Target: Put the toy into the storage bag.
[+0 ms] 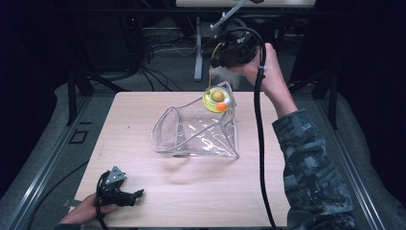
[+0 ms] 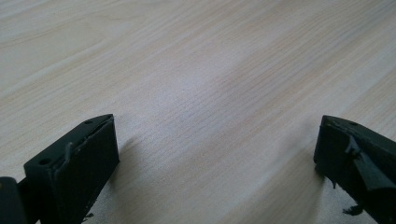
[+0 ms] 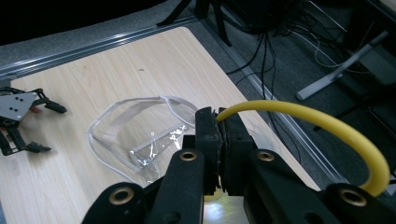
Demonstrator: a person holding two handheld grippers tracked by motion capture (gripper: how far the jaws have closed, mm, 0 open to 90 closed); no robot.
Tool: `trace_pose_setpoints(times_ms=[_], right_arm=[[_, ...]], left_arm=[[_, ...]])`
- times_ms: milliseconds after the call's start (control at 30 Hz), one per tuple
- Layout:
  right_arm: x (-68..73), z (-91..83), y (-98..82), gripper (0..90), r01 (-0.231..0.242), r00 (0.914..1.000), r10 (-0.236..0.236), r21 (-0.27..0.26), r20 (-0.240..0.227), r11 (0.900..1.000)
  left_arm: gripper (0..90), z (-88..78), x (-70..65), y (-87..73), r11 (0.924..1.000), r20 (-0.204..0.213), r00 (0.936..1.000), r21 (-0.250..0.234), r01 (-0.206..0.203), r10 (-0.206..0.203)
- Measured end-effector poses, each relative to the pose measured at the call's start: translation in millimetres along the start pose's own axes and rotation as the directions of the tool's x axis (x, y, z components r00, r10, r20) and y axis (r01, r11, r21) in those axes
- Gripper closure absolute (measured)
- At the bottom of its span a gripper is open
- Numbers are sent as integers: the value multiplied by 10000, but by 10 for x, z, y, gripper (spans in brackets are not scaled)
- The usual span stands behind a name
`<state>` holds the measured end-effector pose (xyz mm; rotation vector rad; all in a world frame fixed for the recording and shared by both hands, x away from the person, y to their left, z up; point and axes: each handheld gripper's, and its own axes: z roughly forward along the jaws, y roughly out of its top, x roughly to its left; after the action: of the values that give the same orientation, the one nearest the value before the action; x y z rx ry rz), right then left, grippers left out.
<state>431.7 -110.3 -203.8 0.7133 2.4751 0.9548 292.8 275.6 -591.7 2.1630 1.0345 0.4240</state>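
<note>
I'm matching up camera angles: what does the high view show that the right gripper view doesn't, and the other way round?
High view alone: the yellow ring toy with orange balls hanging over the clear bag, and the person's camouflage sleeve. Right gripper view alone: the right tongs seen close, jaws shut on the yellow loop. Both share: the wooden table, the bag lying open on it, and the left tongs resting near the table's edge, jaws apart.
</note>
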Motion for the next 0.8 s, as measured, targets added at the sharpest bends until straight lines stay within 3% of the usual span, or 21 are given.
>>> trace_pose_setpoints(times_ms=[300,800], right_arm=[[51,181,14,878,-64,9995,64,4,-299,10000],[114,491,-125,877,-139,9968,156,225,-779,9996]], left_arm=[[0,0,0,0,10000,-1,10000,1,-3,3],[0,0,0,0,10000,1,10000,2,1,-1]])
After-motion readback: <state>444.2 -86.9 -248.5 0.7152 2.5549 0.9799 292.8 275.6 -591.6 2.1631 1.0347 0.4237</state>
